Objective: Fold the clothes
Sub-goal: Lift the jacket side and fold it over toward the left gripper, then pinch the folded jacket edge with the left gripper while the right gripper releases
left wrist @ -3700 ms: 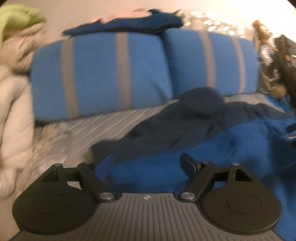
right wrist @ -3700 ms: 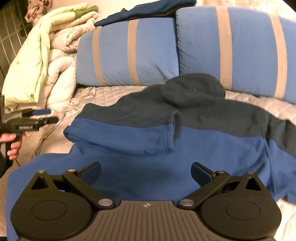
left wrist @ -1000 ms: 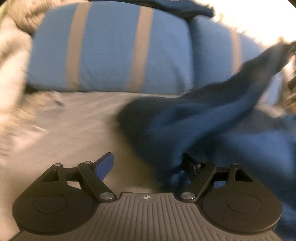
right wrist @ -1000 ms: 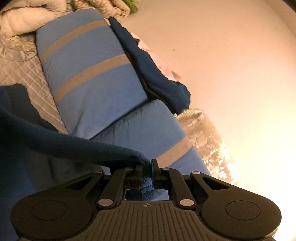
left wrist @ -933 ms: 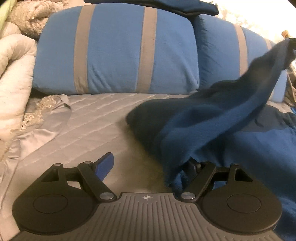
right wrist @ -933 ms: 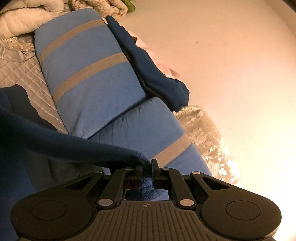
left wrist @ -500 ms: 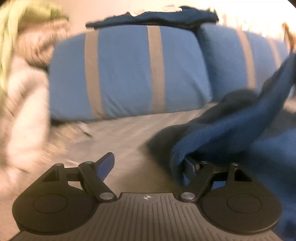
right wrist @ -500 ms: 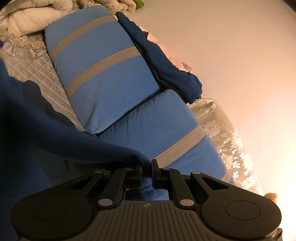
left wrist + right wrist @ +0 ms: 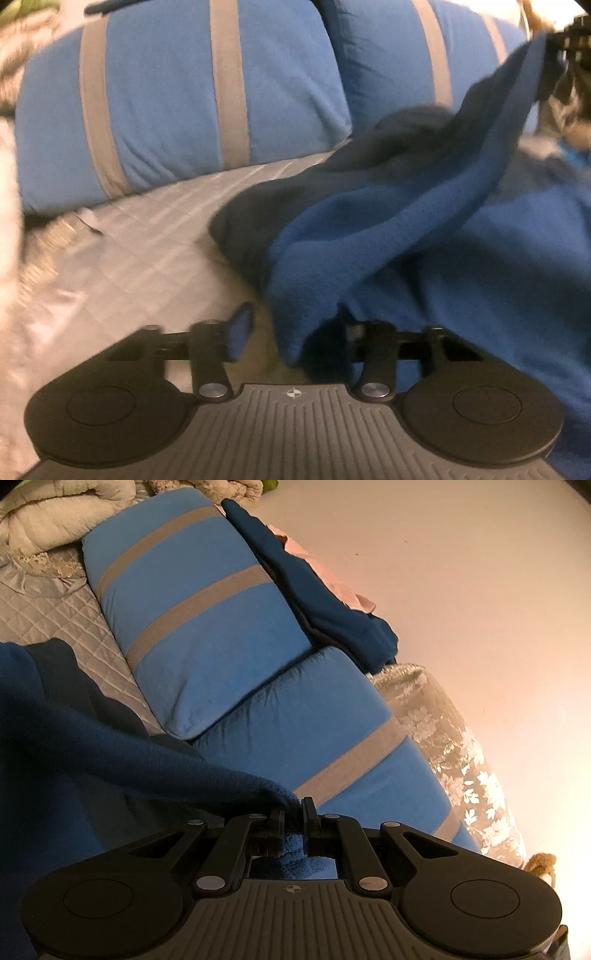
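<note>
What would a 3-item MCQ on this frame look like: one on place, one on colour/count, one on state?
1. Where does the folded navy garment lie?
A. On the quilted bedspread
B. Along the top of the striped pillows, by the wall
C. In the left claw

2. How many grey stripes does the left pillow show in the left wrist view?
A. Two
B. Four
C. None

3. What state is the right claw in?
A. Wide open, empty
B. Out of view
C. Shut on the blue fleece

Key:
1 B: it rests on the pillows' upper edge against the wall.
2 A: two grey bands cross the blue pillow.
3 C: its fingers pinch an edge of the blue fleece; the left claw is open, with a fold of the fleece hanging between its fingers.
</note>
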The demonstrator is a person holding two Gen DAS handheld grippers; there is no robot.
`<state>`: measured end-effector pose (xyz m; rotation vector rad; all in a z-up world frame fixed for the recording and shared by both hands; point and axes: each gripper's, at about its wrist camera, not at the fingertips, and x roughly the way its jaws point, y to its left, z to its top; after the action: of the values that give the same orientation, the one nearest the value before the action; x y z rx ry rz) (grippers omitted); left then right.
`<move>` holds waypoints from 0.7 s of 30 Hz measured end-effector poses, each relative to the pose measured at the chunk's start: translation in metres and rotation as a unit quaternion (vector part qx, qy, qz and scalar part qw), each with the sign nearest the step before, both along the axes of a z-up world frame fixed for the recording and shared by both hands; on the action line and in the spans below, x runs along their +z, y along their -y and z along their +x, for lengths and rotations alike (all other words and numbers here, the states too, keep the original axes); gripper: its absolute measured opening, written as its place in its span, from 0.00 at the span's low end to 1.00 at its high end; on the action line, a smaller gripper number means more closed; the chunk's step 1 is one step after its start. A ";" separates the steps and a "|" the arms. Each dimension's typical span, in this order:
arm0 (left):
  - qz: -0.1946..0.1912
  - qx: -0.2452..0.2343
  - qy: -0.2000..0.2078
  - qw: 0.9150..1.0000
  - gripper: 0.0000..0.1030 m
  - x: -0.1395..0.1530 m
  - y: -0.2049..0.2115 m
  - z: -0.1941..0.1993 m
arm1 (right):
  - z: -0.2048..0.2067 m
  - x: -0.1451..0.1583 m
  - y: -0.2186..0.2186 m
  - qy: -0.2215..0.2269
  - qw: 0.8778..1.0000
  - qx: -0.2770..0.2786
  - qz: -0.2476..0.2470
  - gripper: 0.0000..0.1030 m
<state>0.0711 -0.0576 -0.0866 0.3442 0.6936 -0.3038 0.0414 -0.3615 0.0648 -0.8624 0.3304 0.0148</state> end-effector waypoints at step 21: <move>0.064 0.012 0.000 0.998 0.16 -0.012 0.011 -0.003 | -0.086 -0.074 0.062 -0.274 0.958 0.075 0.040 0.10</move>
<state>0.0677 -0.0690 -0.0985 0.4576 0.7176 -0.2380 -0.0445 -0.4231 -0.0096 -0.7902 0.7786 0.4119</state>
